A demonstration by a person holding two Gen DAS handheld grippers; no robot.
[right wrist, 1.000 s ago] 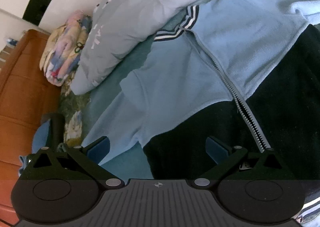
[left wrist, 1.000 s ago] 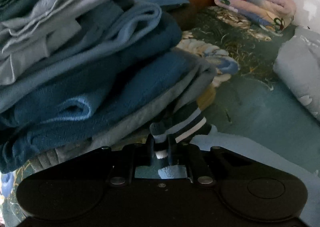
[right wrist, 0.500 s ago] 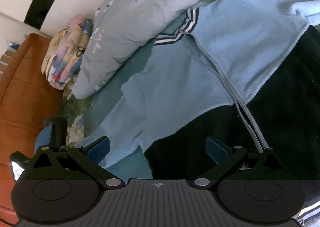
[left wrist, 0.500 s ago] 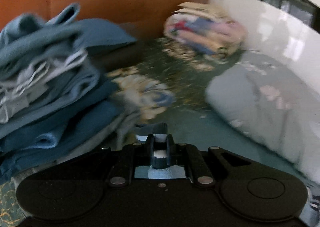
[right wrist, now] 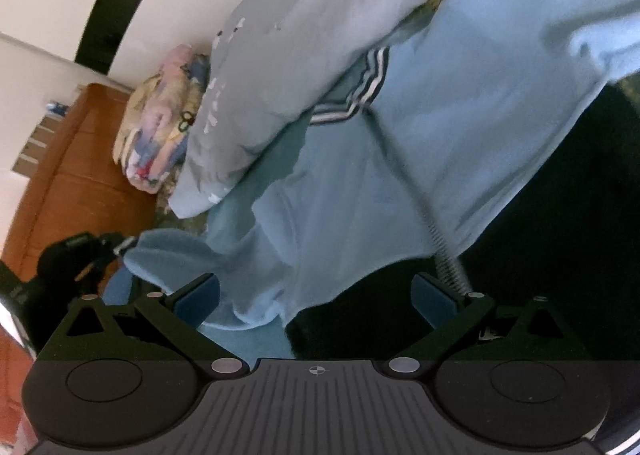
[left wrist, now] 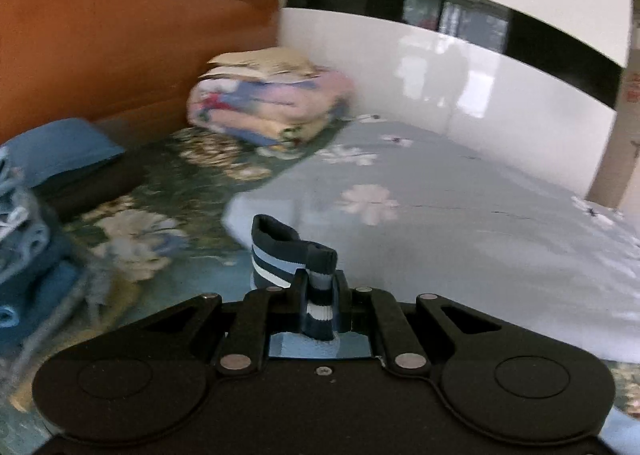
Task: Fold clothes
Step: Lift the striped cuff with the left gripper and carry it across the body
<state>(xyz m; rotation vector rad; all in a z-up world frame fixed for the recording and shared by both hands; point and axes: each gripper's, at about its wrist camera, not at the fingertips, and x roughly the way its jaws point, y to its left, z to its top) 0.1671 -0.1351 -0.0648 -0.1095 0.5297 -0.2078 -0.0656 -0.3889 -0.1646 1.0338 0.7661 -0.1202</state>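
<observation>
The left gripper (left wrist: pixel 318 295) had its fingers (left wrist: pixel 299 297) pressed nearly together, pinching one striped cuff (left wrist: pixel 294 255) of navy, pale blue and white; the cuff stood up from between them at the lower centre of the left wrist view. The right gripper (right wrist: pixel 316 293) had its fingers (right wrist: pixel 198 295) spread wide and held nothing, with the pale blue fleece jacket (right wrist: pixel 460 127) lying beneath and between them. In the right wrist view that one jacket filled the middle and right, its zipper (right wrist: pixel 416 191) running down toward the right-hand finger, its striped collar (right wrist: pixel 360 91) at upper centre and a dark lower panel (right wrist: pixel 540 275) at right. One sleeve (right wrist: pixel 168 251) of it reached to the left edge, where the black left gripper showed. One folded floral quilt (left wrist: pixel 268 111) sat against one orange headboard (left wrist: pixel 120 39) at upper left of the left wrist view. One grey flowered duvet (left wrist: pixel 460 223) covered the right of the bed. One stack of folded blue clothes (left wrist: pixel 28 247) showed, blurred, at the left edge.
</observation>
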